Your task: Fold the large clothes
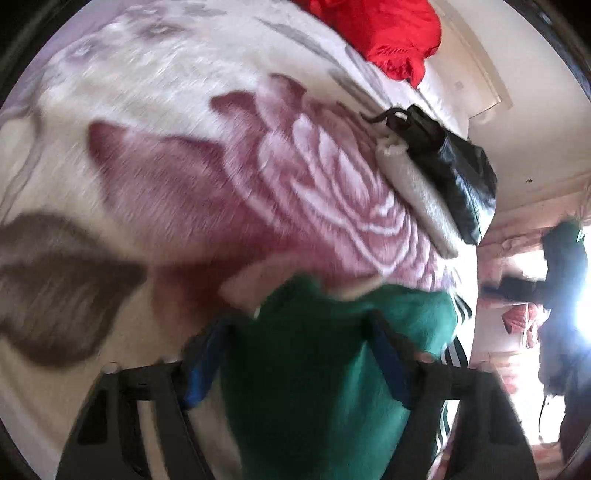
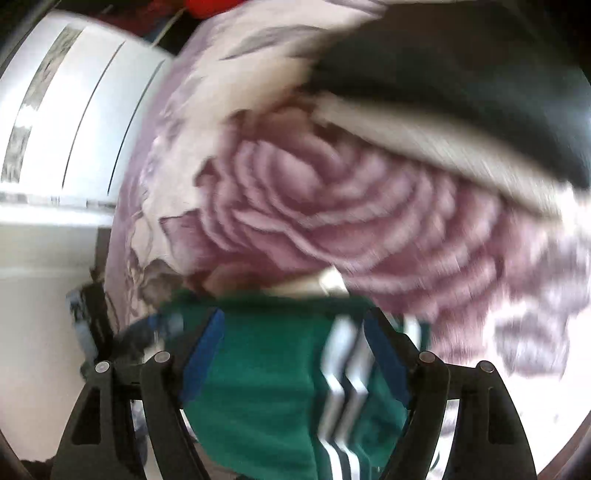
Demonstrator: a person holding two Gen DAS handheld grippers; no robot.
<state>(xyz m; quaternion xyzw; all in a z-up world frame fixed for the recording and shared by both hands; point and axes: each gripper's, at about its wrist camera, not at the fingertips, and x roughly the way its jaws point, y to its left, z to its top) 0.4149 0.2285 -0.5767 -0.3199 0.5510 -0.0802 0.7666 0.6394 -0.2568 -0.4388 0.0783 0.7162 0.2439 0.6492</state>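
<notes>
A green garment [image 1: 303, 369] with white side stripes [image 2: 343, 369] lies at the near edge of a bed covered by a rose-patterned blanket [image 1: 184, 166]. In the left wrist view the cloth bunches up between the blue pads and touches both, so my left gripper [image 1: 297, 321] is shut on it. In the right wrist view the same green garment [image 2: 258, 387] spreads flat under and between the fingers. My right gripper [image 2: 295, 314] stands wide, its pads not pressing the cloth. Both views are blurred by motion.
A folded black and grey stack [image 1: 443, 173] lies on the blanket [image 2: 332, 206] beyond the green garment, seen large and dark [image 2: 461, 74] in the right wrist view. A red garment [image 1: 388, 33] sits at the bed's far end. White furniture [image 2: 55, 110] stands beside the bed.
</notes>
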